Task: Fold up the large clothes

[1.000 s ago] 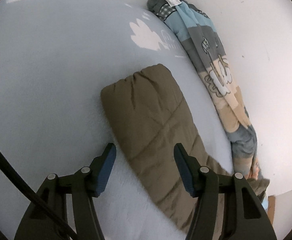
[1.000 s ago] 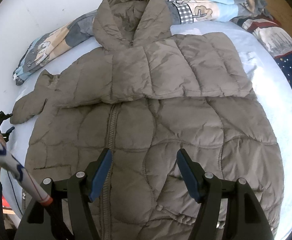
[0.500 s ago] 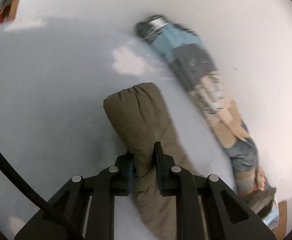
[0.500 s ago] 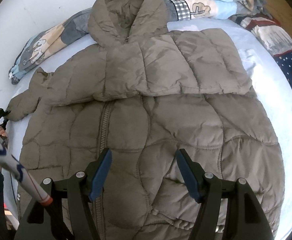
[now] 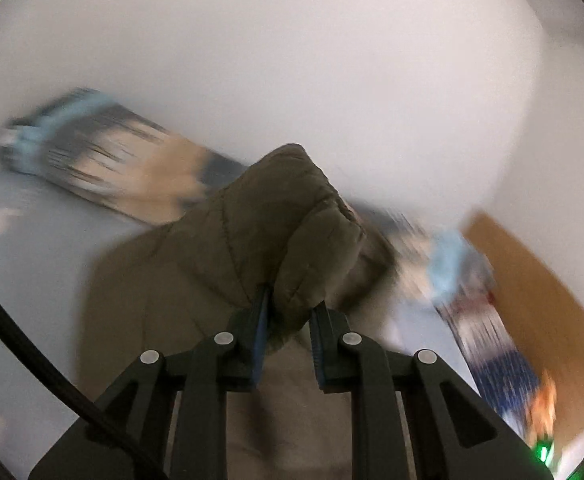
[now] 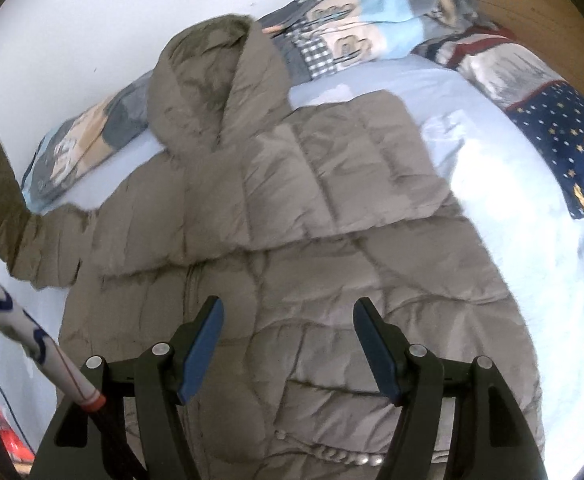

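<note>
Blur smears the quilt (left fingers clamp sleeve).

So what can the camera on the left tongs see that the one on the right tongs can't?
Only the left wrist view shows the left tongs clamped on the end of the coat's sleeve, lifted and close up, with everything behind blurred. Only the right wrist view shows the whole brown hooded puffer coat spread on the light blue bed sheet, the open, empty right tongs over it, and the other sleeve folded across the chest. Both show that raised sleeve, the cartoon-print blanket along the white wall, and the starry navy blanket.
</note>
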Demonstrator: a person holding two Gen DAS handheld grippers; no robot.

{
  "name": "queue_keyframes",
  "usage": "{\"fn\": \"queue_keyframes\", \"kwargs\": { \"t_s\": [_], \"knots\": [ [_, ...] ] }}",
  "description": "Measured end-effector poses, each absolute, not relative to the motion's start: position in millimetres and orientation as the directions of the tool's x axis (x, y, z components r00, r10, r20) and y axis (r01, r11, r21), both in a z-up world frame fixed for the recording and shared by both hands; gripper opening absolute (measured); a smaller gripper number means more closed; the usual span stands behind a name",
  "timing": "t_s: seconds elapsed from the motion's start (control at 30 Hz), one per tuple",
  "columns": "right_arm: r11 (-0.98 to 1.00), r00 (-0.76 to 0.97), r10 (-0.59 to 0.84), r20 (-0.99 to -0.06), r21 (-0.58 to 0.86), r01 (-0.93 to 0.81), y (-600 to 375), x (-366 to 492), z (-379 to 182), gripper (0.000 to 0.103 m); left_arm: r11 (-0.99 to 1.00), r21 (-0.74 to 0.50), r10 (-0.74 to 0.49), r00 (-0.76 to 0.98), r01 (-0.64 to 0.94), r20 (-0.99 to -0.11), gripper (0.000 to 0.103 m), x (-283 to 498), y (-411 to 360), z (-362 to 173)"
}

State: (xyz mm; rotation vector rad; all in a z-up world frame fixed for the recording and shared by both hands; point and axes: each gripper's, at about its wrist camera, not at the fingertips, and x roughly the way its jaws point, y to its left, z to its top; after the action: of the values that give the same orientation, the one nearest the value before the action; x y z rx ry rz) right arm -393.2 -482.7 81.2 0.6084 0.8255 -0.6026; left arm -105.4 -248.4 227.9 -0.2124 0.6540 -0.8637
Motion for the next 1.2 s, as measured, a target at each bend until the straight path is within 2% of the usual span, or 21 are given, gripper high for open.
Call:
{"fn": "queue_keyframes", "kwargs": {
  "t_s": [0.13, 0.27, 0.3, 0.43, 0.47, 0.53, 0.57, 0.6, 0.7, 0.8, 0.93, 1.0, 1.1, 1.2],
  "knots": [
    [0.642, 0.544, -0.285, -0.789, 0.265, 0.72, -495, -402, 91, 0.072, 0.591, -0.375, -0.742, 0.299, 0.714, -0.6, 0.017, -158, -328, 164],
    [0.608, 0.55, -0.295, -0.781, 0.291, 0.739, -508, -412, 97, 0.072, 0.631, -0.309, -0.607, 0.205, 0.712, -0.768, 0.017, -181, -371, 80],
    [0.601, 0.551, -0.297, -0.78, 0.296, 0.742, -511, -414, 98, 0.072, 0.644, -0.303, -0.588, 0.202, 0.702, -0.783, 0.018, -183, -373, 66],
    [0.583, 0.571, -0.28, -0.771, 0.336, 0.74, -520, -418, 100, 0.072, 0.639, -0.28, -0.582, 0.212, 0.717, -0.785, 0.021, -197, -367, 79],
    [0.581, 0.582, -0.272, -0.766, 0.351, 0.734, -521, -418, 100, 0.072, 0.633, -0.291, -0.588, 0.201, 0.718, -0.783, 0.025, -199, -363, 92],
    [0.575, 0.608, -0.249, -0.754, 0.39, 0.719, -524, -417, 100, 0.072, 0.604, -0.316, -0.633, 0.199, 0.732, -0.749, 0.041, -206, -350, 126],
    [0.57, 0.623, -0.231, -0.747, 0.414, 0.709, -525, -417, 99, 0.072, 0.602, -0.31, -0.646, 0.22, 0.736, -0.73, 0.058, -210, -337, 139],
    [0.567, 0.64, -0.208, -0.74, 0.442, 0.695, -527, -416, 98, 0.072, 0.611, -0.294, -0.653, 0.258, 0.735, -0.712, 0.071, -213, -324, 156],
    [0.557, 0.684, -0.144, -0.715, 0.513, 0.653, -527, -411, 94, 0.072, 0.668, -0.253, -0.632, 0.353, 0.7, -0.69, 0.073, -210, -285, 186],
    [0.557, 0.714, -0.1, -0.692, 0.556, 0.617, -523, -406, 92, 0.072, 0.744, -0.29, -0.602, 0.415, 0.603, -0.682, 0.075, -190, -234, 189],
    [0.542, 0.741, -0.039, -0.671, 0.609, 0.579, -520, -398, 84, 0.072, 0.832, -0.305, -0.531, 0.51, 0.463, -0.677, 0.075, -145, -197, 158],
    [0.527, 0.754, 0.004, -0.657, 0.642, 0.557, -519, -392, 76, 0.072, 0.872, -0.284, -0.465, 0.497, 0.398, -0.732, 0.075, -113, -192, 131],
    [0.51, 0.758, 0.048, -0.65, 0.669, 0.541, -517, -385, 64, 0.072, 0.871, -0.361, -0.483, 0.449, 0.332, -0.752, 0.075, -80, -182, 113],
    [0.496, 0.767, 0.073, -0.638, 0.69, 0.527, -514, -381, 56, 0.072, 0.874, -0.383, -0.484, 0.449, 0.3, -0.751, 0.075, -67, -178, 108]
  ]
}}
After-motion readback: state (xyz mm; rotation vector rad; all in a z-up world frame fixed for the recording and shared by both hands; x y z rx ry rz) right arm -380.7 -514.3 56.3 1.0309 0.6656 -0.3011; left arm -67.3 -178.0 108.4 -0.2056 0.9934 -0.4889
